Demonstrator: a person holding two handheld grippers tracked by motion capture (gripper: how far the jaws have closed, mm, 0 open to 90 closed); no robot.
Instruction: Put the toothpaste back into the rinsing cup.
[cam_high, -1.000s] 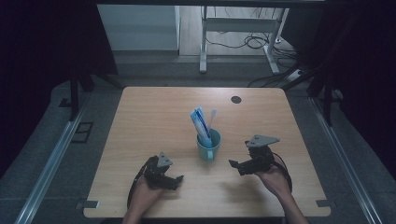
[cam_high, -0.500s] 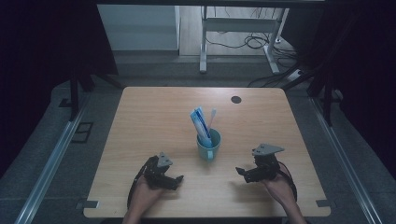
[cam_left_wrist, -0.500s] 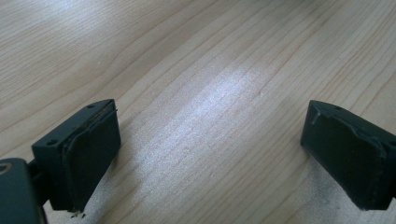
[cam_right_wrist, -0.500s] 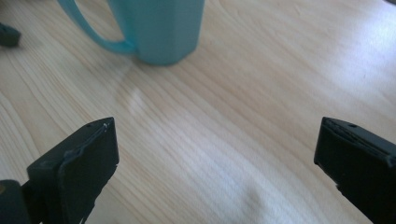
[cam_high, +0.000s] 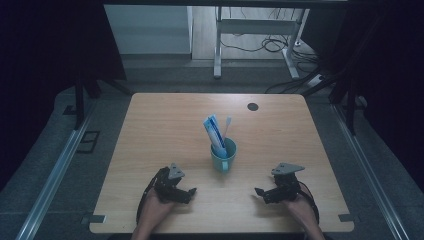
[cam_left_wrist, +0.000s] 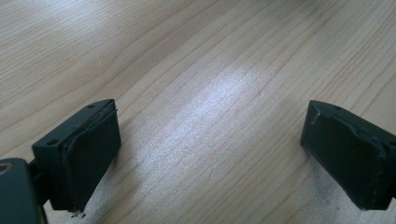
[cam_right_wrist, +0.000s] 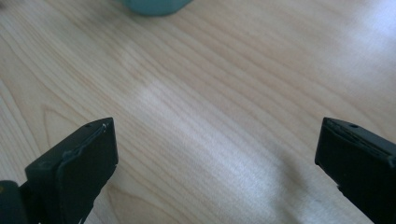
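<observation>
One cup, two hand-held grippers

Wooden table, pale, rectangular, with a dark round spot near its far edge. Teal cup near the middle, upright, holding a blue-and-white tube and a toothbrush, both leaning. Left gripper at the near left, in a hand, low over the table, pointing right. Right gripper at the near right, in a hand, pointing left; grey plate on top. Both well apart from the cup. Beyond the table: grey floor, desk legs, cables.
</observation>
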